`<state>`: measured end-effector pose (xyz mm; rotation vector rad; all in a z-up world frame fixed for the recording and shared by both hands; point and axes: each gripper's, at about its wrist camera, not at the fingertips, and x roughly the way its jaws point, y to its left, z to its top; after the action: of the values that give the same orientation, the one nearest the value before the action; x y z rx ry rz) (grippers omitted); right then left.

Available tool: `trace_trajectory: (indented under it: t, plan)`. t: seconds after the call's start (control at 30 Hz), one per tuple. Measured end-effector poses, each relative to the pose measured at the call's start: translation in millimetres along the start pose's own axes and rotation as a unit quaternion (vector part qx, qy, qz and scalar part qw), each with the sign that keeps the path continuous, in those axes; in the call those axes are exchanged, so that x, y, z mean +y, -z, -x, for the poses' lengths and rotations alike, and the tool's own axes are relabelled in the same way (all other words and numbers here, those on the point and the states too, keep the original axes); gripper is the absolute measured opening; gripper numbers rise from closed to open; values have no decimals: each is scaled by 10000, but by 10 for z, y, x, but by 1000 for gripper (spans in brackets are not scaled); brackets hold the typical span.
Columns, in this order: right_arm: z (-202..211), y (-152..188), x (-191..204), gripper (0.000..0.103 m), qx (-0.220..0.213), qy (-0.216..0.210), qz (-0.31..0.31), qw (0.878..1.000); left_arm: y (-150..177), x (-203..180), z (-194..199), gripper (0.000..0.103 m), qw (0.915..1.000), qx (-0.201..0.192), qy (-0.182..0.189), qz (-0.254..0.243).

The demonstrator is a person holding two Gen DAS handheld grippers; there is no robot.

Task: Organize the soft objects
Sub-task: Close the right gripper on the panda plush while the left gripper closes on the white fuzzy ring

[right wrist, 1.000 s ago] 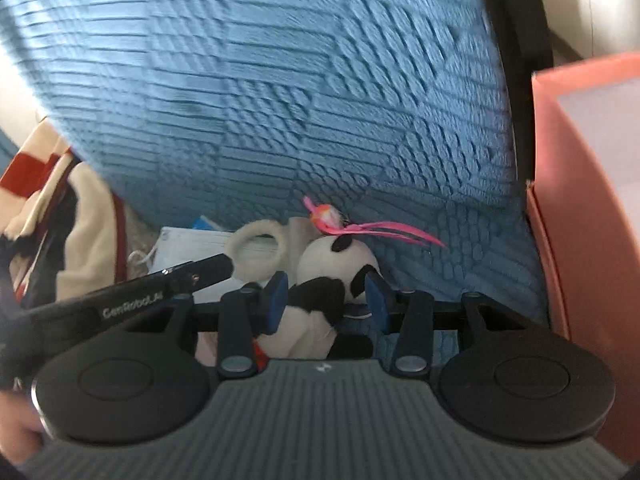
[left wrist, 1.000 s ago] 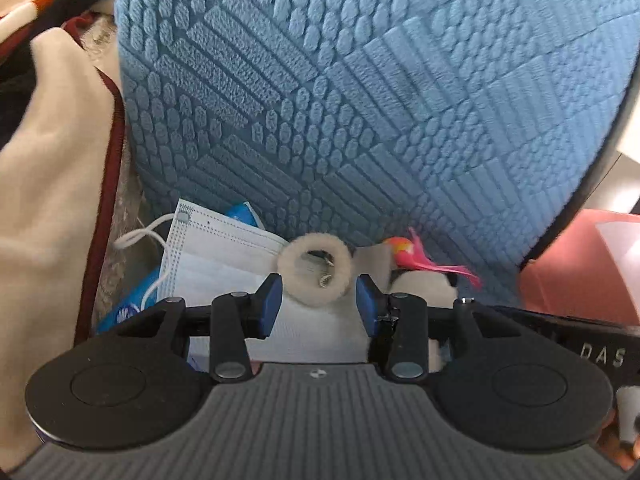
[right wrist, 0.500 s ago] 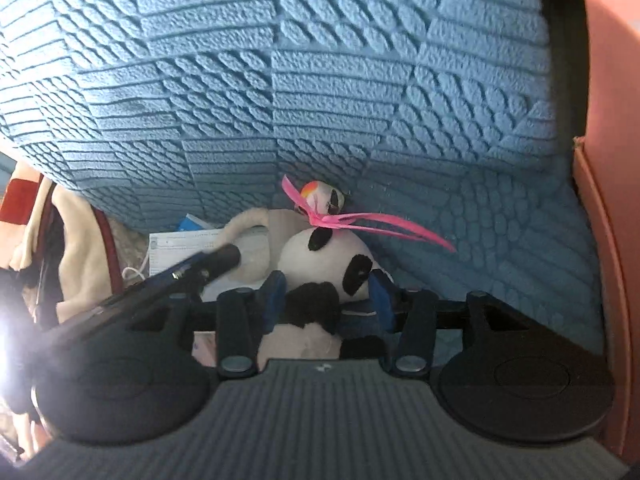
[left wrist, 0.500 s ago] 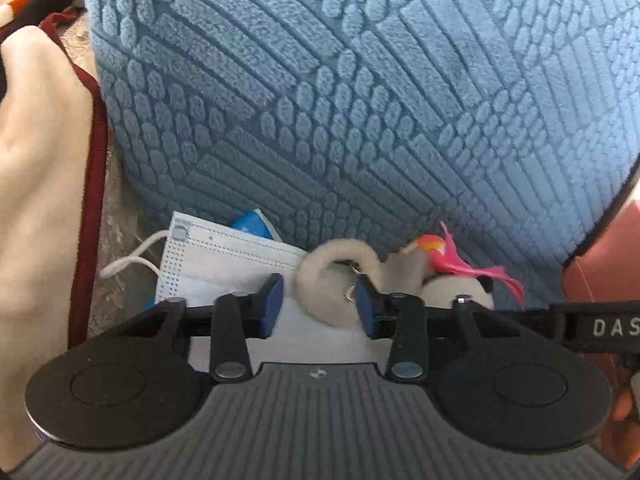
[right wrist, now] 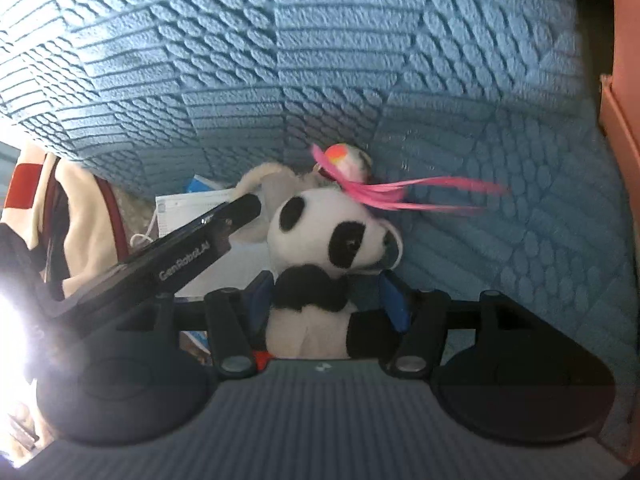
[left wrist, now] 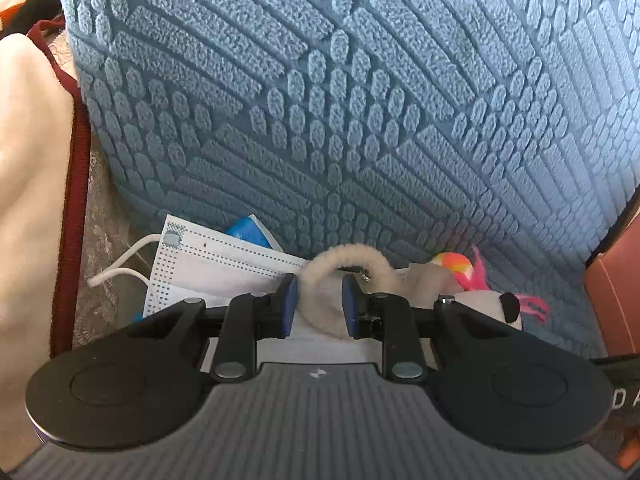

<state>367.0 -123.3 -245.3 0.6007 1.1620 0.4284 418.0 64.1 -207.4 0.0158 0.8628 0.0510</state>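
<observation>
Black claw [right wrist: 244, 210] lettering: "GenRobot.AI"

Blue cushion [left wrist: 360, 100]: thick cloth, embossed in raised nubby ribs and dots, matt. Fuzzy ring [left wrist: 344, 268]: cream fleece, woolly. Mask [left wrist: 224, 264]: thin pleated nonwoven sheet, white, smooth. Panda [right wrist: 332, 248]: short plush, matt. Pink feathers [right wrist: 420, 192]: wispy. Blanket [left wrist: 28, 200]: soft cream fleece, maroon stitched edge. Left gripper [left wrist: 318, 306]: matt black plastic, blue pads, metal pins.

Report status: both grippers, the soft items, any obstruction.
Left gripper closing around fluffy ring, pads not yet pressing. Right gripper opening, panda plush between its jaws, no grip. Blue cushion close behind; face mask under the ring.
</observation>
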Motion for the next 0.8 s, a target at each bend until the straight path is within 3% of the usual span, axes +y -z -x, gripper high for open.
trace_trajectory:
  t: [0.17, 0.3, 0.47, 0.8]
  plan:
    - [-103, 138, 85, 58, -90, -8, 18, 10000, 32, -9, -90, 29, 10000, 32, -40, 12]
    - [-65, 184, 92, 43, -145, -129, 11, 9998, 12, 42, -148, 29, 10000, 57, -38, 18]
    - [8, 177, 151, 42, -275, 114, 234, 9993, 56, 86, -214, 18, 9998, 85, -169, -60]
    - [141, 39, 208, 42, -296, 335, 482, 9978, 129, -111, -285, 9, 9985, 91, -521, -126]
